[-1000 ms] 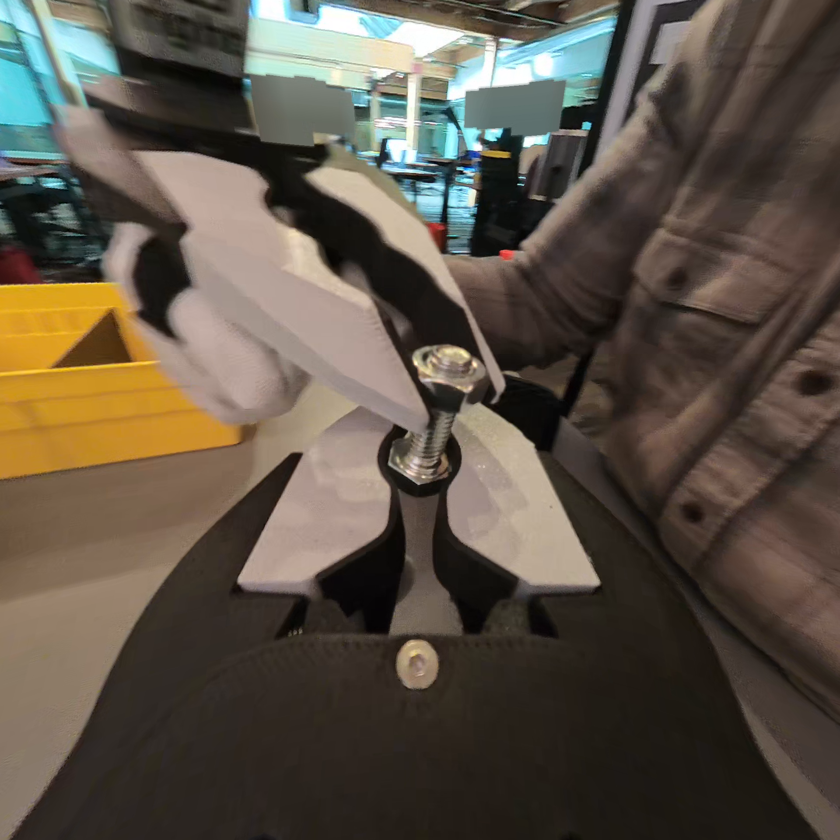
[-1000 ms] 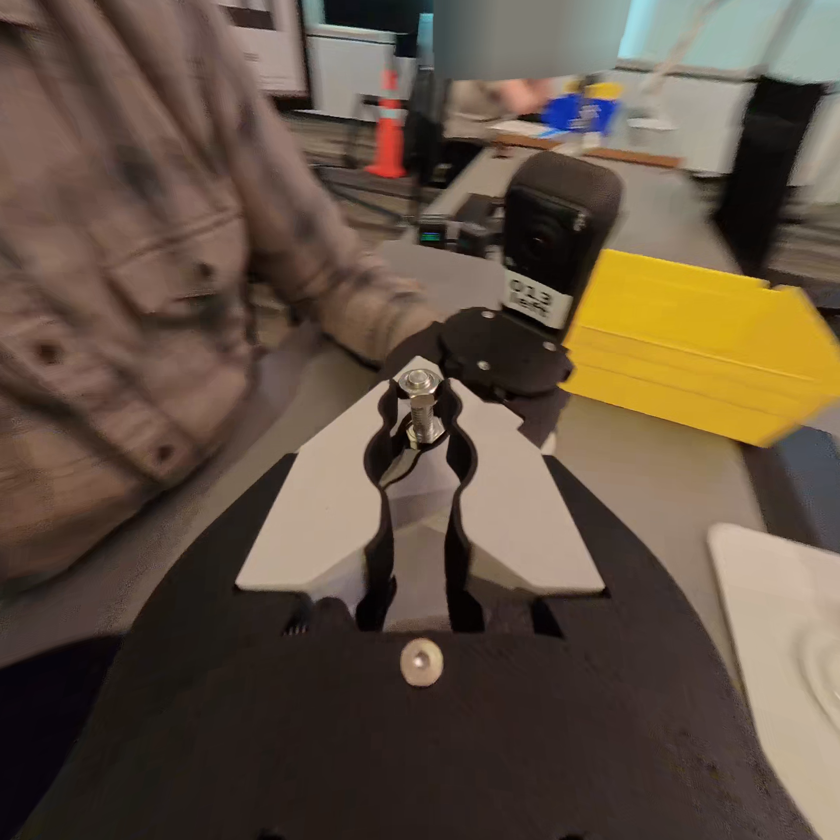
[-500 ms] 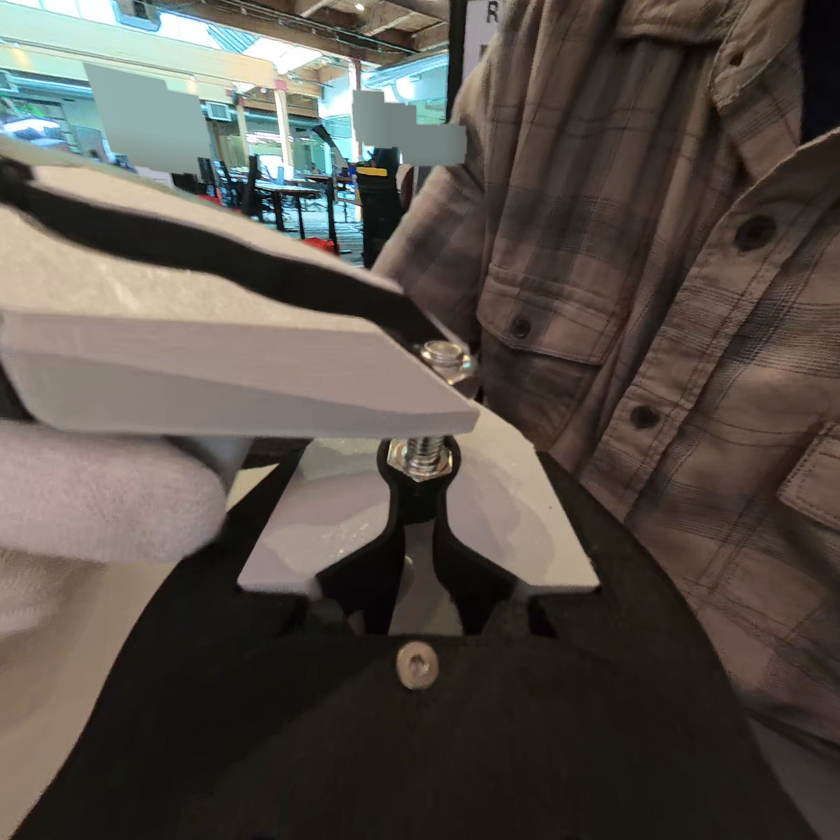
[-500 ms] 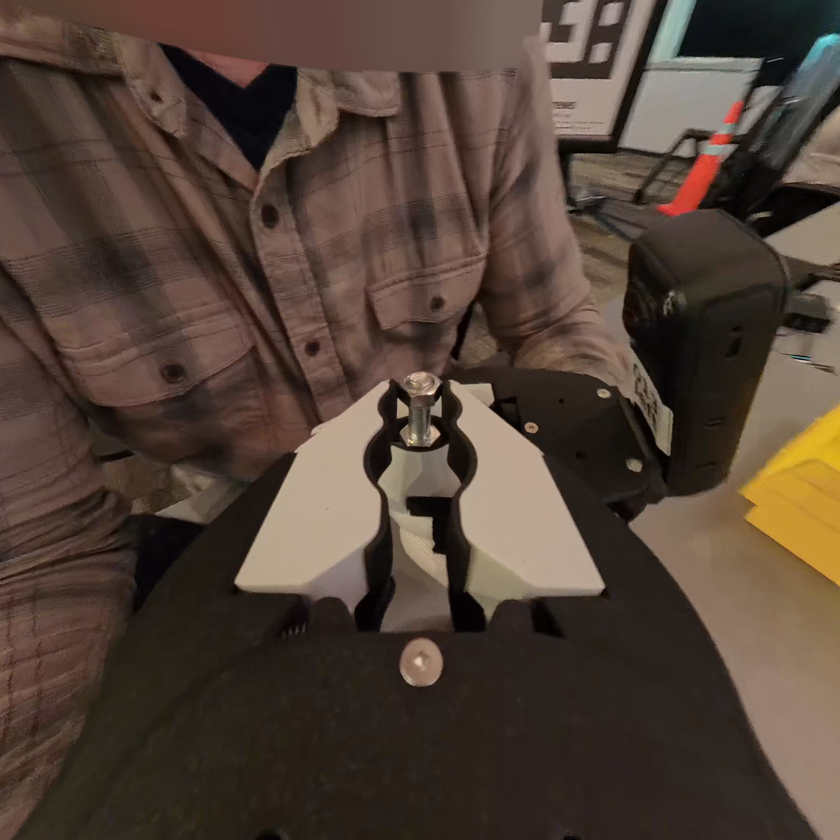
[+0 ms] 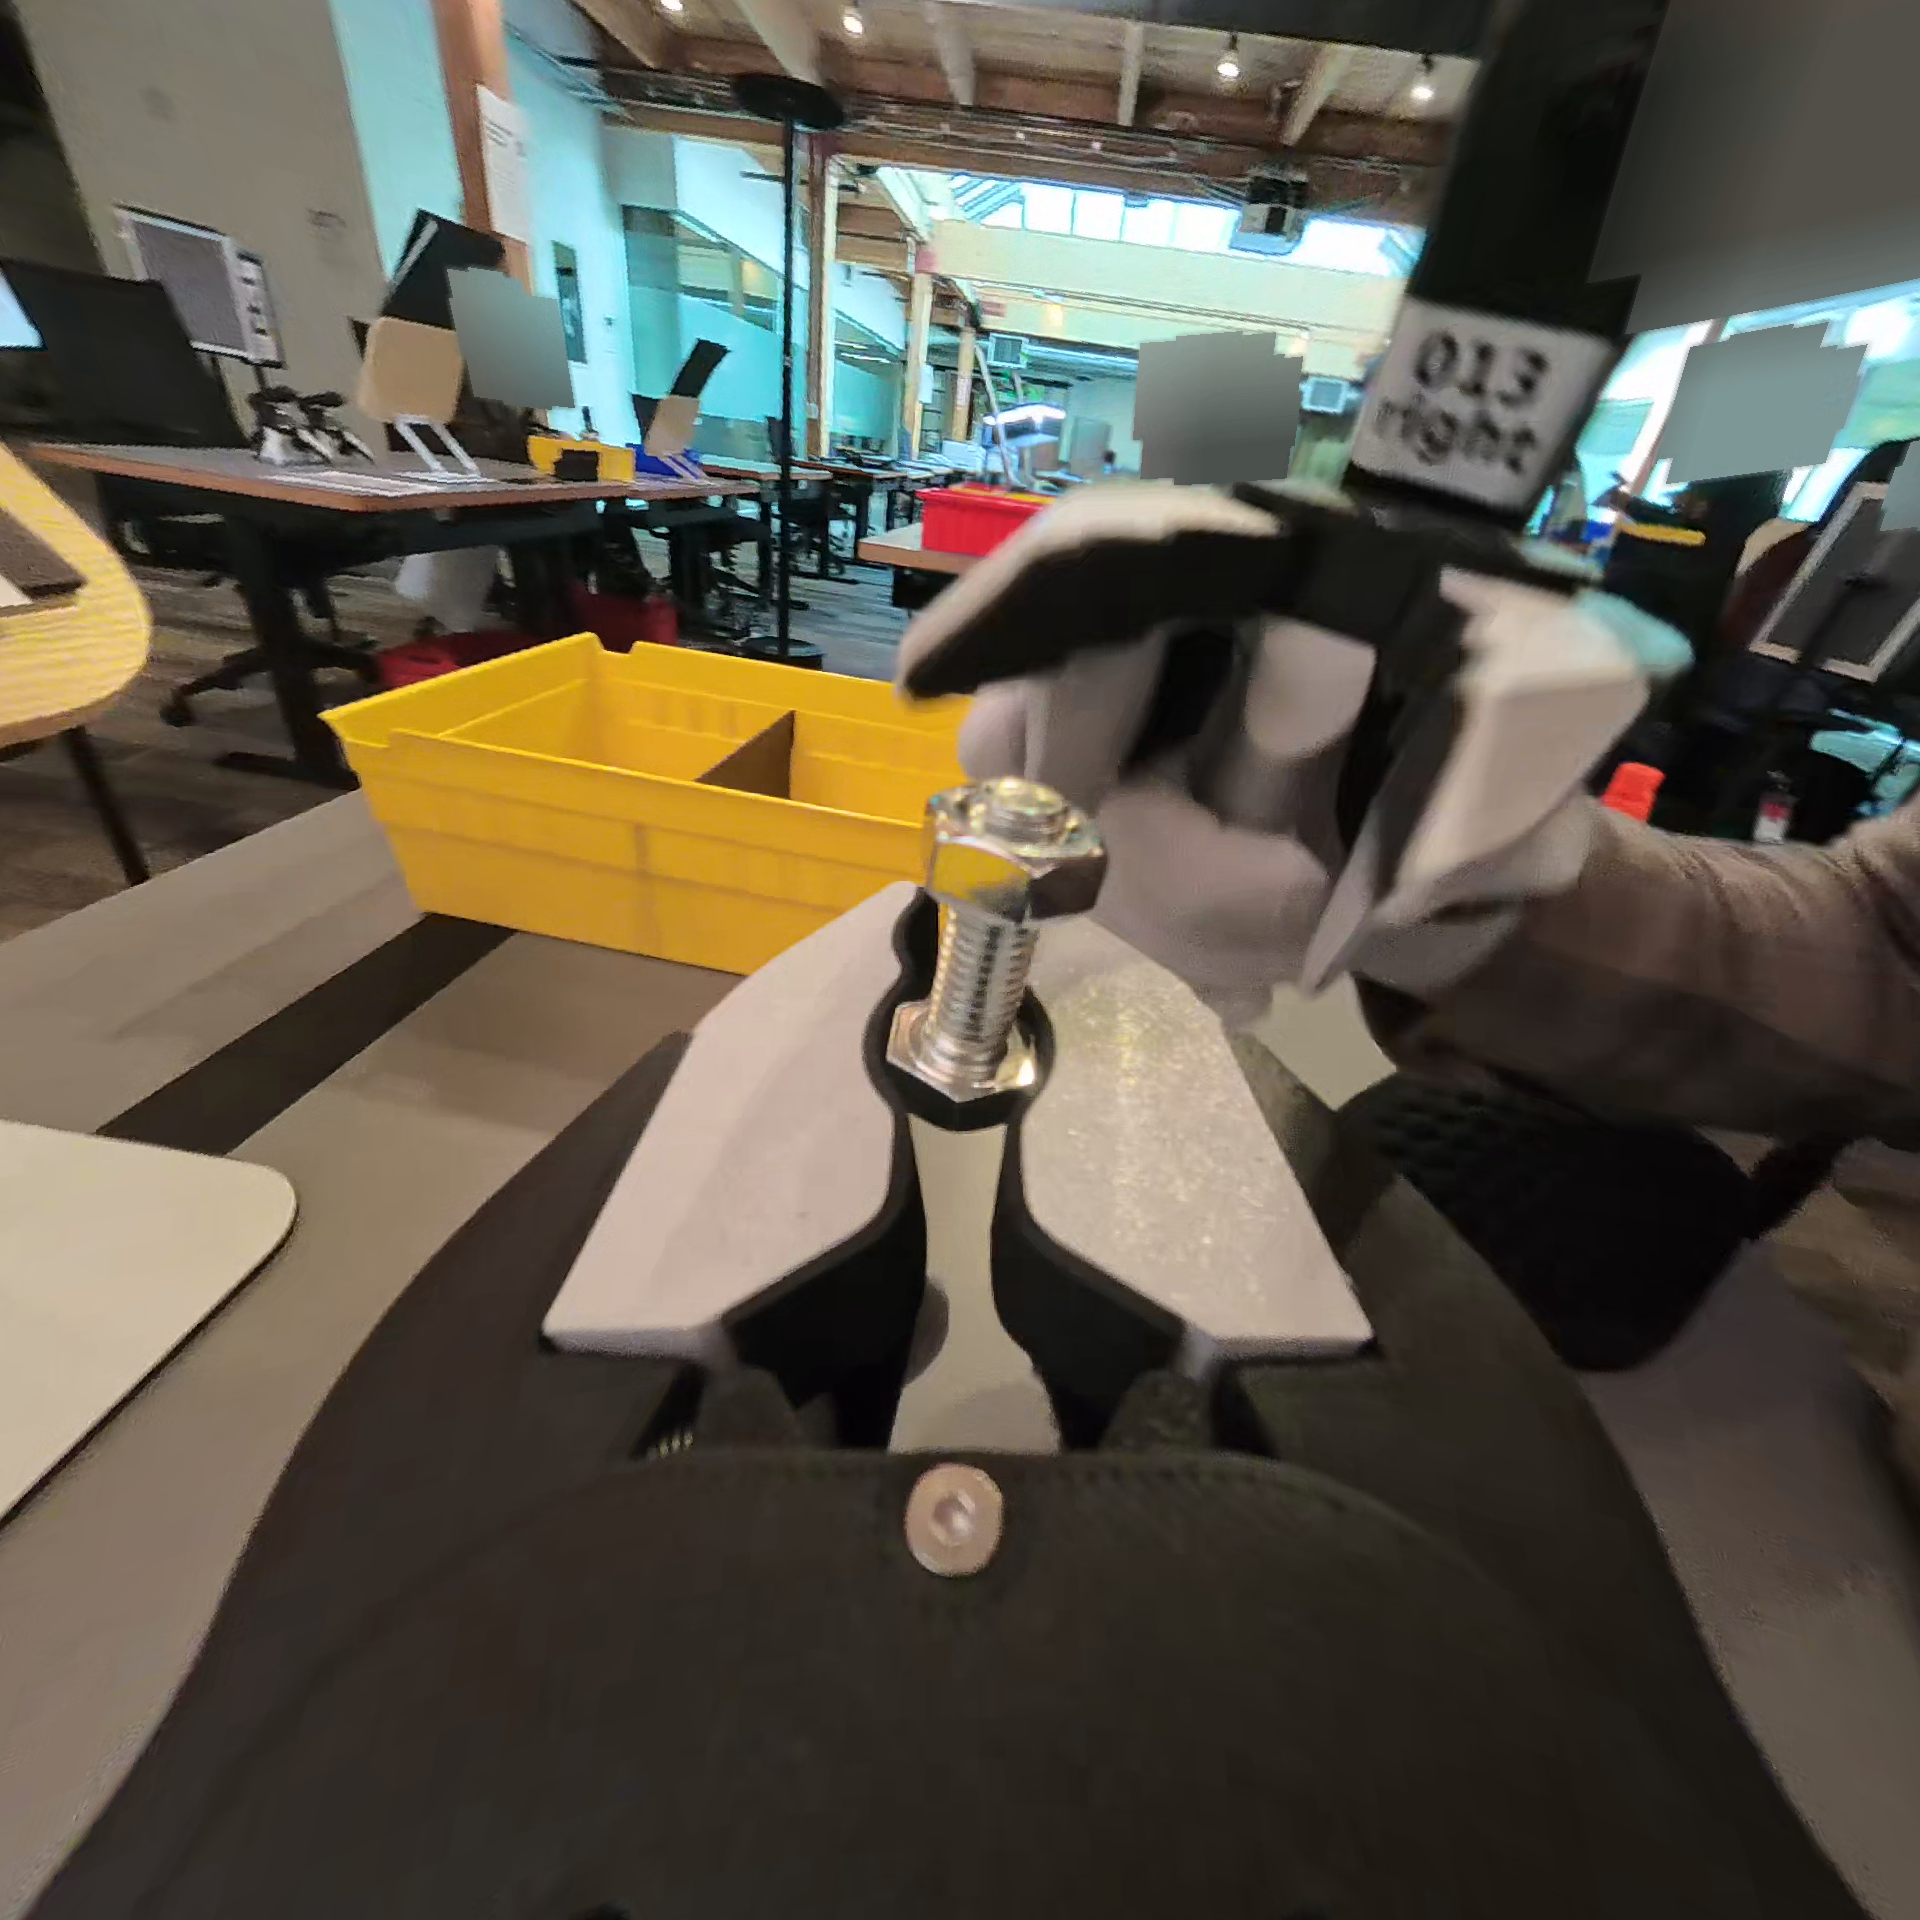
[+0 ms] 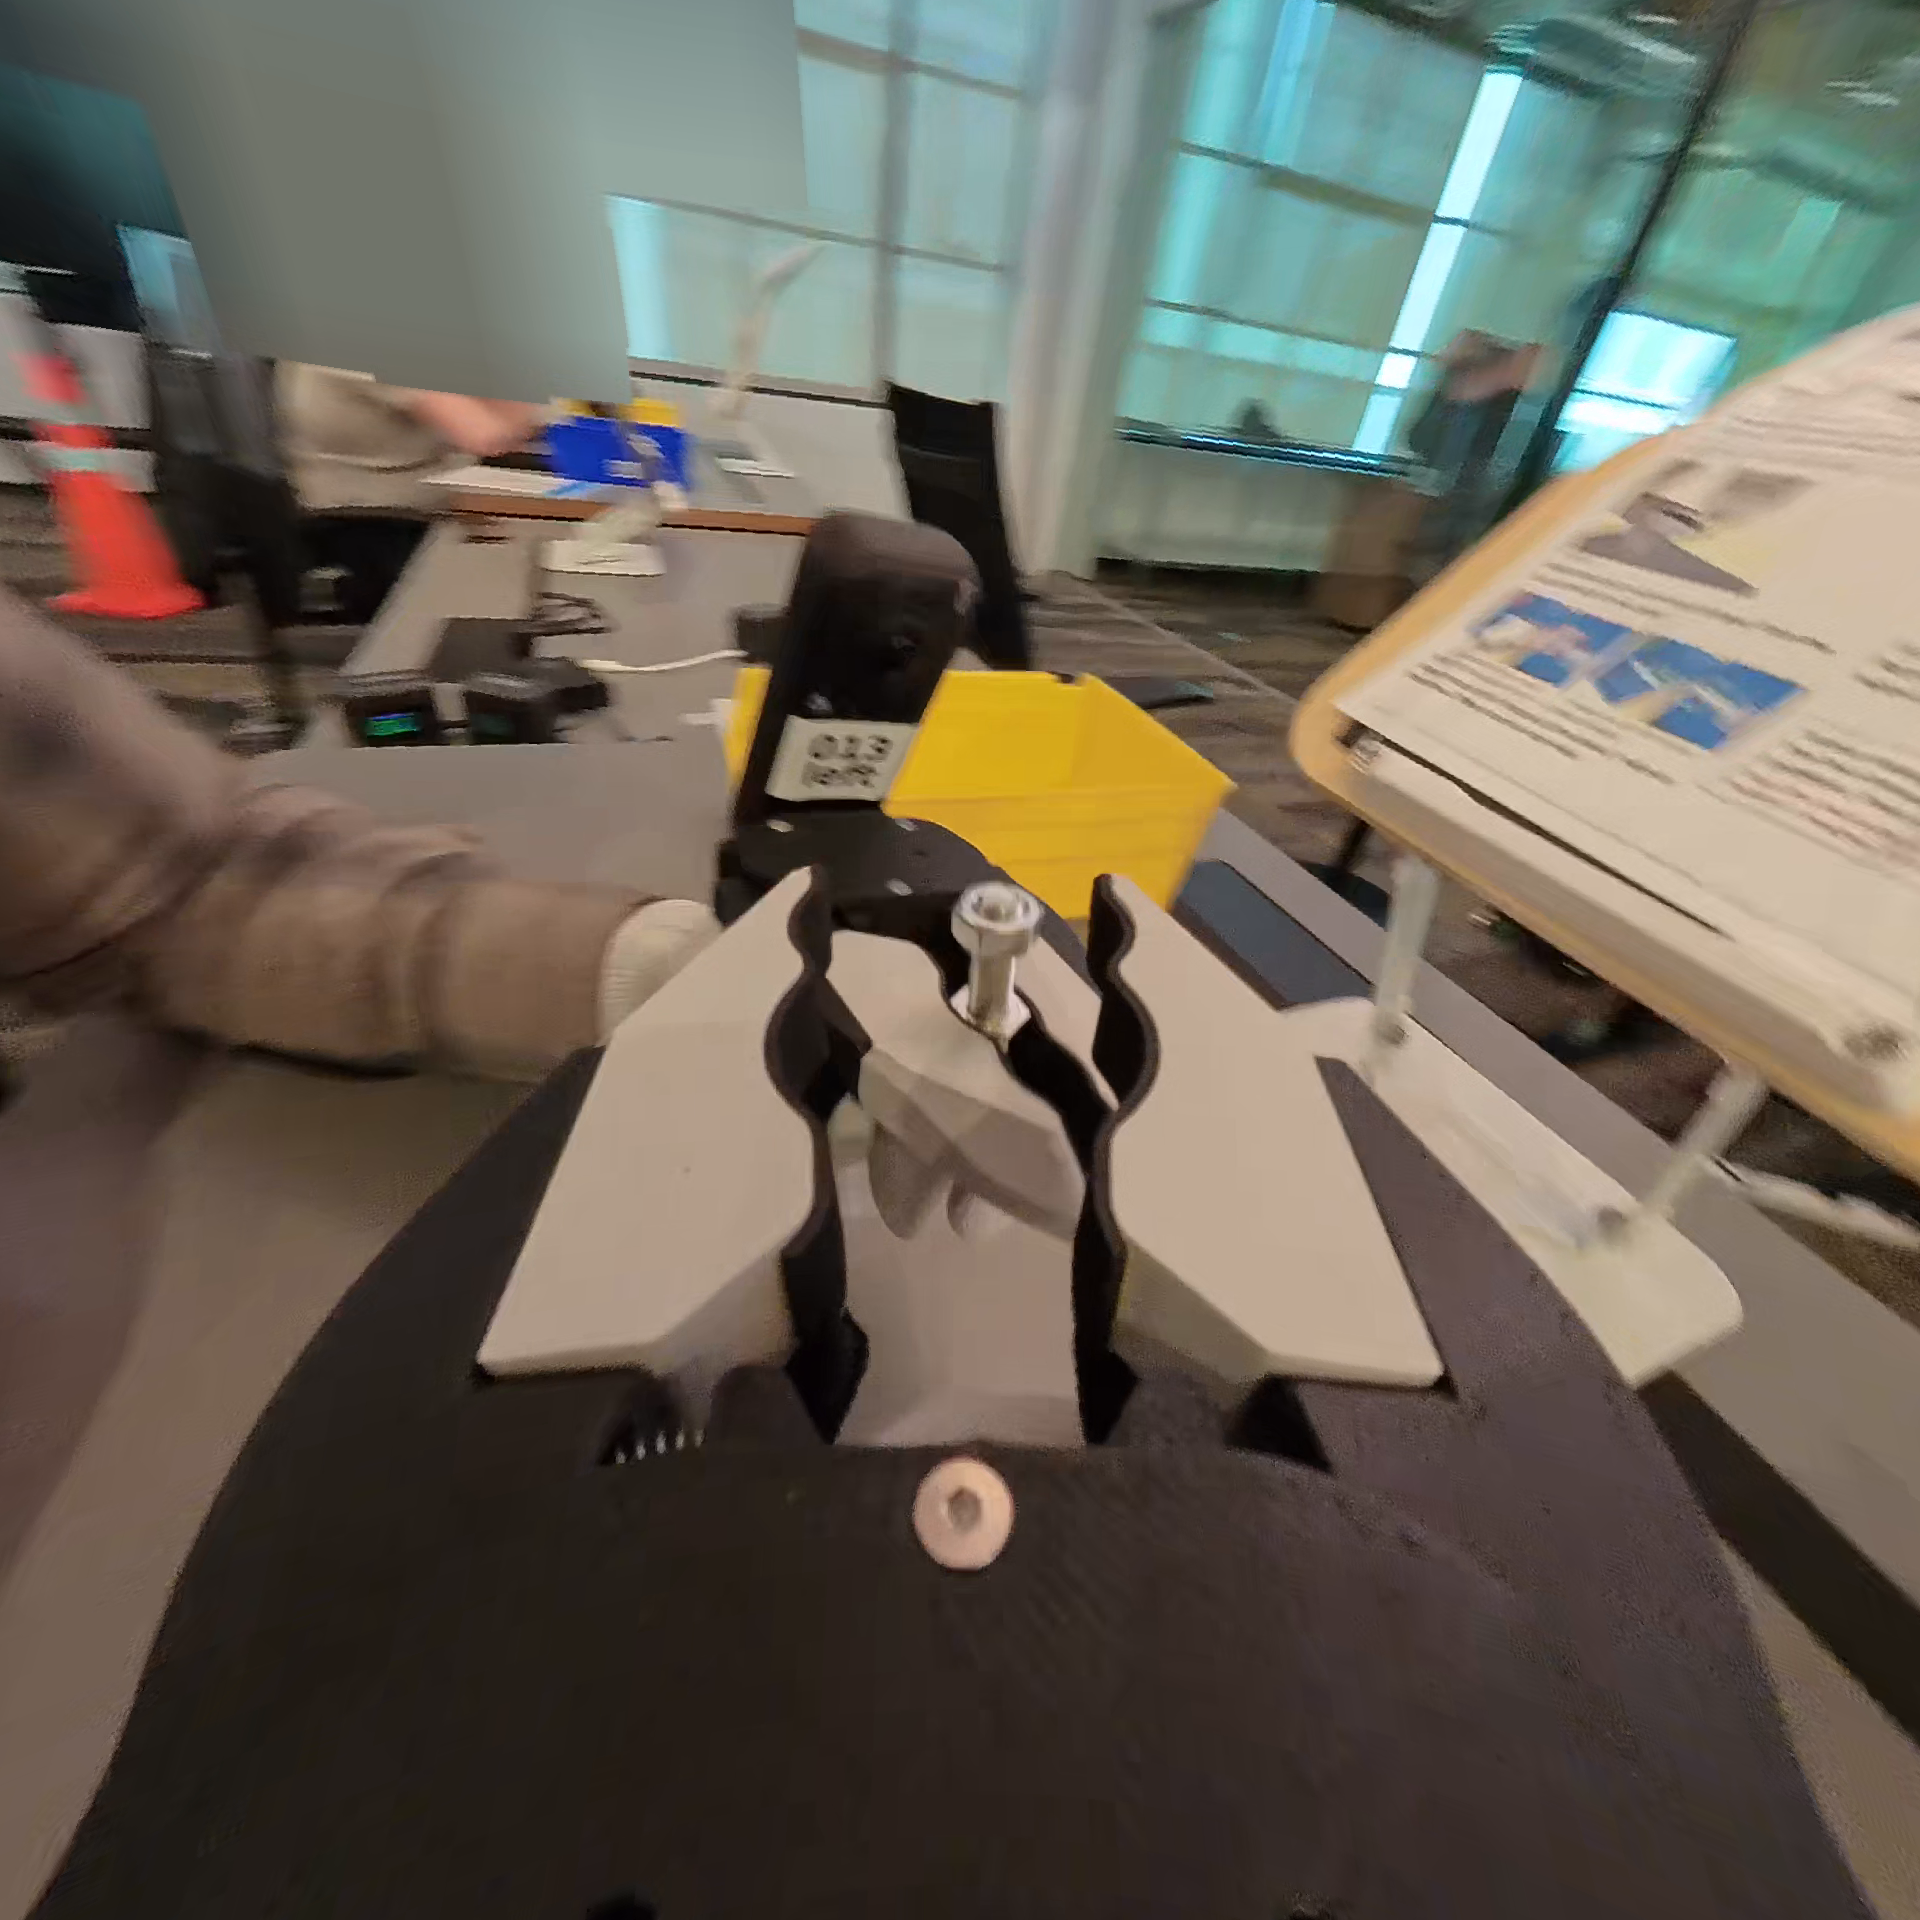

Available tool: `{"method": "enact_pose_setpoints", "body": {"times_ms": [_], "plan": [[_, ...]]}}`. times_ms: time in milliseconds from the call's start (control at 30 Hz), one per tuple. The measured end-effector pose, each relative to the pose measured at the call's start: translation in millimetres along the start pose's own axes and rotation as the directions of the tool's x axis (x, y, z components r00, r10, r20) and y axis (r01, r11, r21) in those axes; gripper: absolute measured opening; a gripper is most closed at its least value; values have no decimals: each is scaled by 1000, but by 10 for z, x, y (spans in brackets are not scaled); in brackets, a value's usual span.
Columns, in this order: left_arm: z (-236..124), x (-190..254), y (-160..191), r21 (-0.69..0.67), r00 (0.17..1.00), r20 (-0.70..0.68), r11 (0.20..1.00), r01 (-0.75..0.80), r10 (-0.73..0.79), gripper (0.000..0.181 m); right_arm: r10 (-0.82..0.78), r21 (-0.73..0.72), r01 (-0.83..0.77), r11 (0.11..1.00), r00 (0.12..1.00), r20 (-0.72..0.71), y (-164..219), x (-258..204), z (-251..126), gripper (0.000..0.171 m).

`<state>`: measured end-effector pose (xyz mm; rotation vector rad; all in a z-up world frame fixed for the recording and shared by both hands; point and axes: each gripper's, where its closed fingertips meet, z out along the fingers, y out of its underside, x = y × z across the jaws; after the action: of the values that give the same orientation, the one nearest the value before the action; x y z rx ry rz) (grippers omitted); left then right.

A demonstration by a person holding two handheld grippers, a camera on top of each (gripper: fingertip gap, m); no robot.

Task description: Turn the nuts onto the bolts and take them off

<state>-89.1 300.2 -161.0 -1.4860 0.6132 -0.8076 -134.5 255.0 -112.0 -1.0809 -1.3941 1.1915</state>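
Left claw [image 5: 961, 997] clamped on the bolt [image 5: 977, 997] head, shaft upright at frame centre, nut [image 5: 1013, 852] at the top end. Right claw [image 6: 961, 997] spread wide, empty, just short of the nut. Grey desk [image 5: 260, 1018] below, white tray [image 5: 94, 1268] lower left, yellow bin [image 5: 623, 800] behind. Beyond: open workshop, rows of desks, timber ceiling.
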Motion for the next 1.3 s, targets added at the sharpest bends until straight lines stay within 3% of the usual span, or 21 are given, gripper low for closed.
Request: {"method": "enact_pose_setpoints", "body": {"times_ms": [167, 267, 367, 500, 633, 733, 833, 1033, 1167, 1300], "plan": [[18, -112, -4, -3, 991, 127, 999, -39, 39, 10, 82, 34, -75, 997, 928, -363, 249, 199, 99, 39], [23, -136, -16, 8, 986, 165, 999, -32, 30, 9, 26, 32, -11, 999, 866, -499, 238, 246, 75, 34], [19, -177, -12, 3, 980, 195, 1000, -30, 29, 9, -1, 21, 15, 1000, 837, -547, 206, 247, 78, 27], [19, -185, -1, 4, 981, 195, 1000, -18, 17, 9, -25, 5, 33, 999, 836, -548, 215, 210, 108, 15], [29, -177, 7, -4, 981, 194, 1000, -24, 24, 9, -21, 15, 35, 999, 833, -553, 220, 209, 87, 15], [40, -177, 26, -10, 980, 199, 1000, -27, 29, 9, -9, 27, 29, 999, 831, -556, 210, 205, 74, 28], [45, -180, 38, -12, 980, 197, 1000, -21, 23, 9, -3, 24, 20, 1000, 831, -556, 223, 199, 77, 18], [45, -175, 45, -24, 981, 188, 999, -35, 39, 9, -10, 13, 21, 1000, 842, -539, 231, 197, 68, 17], [36, -112, 31, -48, 991, 125, 998, -38, 43, 9, -30, -22, 23, 999, 894, -447, 208, 171, 66, 16], [9, 86, -10, -69, 999, -25, 997, -35, 33, 9, -72, -65, 59, 996, 971, -230, 130, 49, 48, 15]]}}
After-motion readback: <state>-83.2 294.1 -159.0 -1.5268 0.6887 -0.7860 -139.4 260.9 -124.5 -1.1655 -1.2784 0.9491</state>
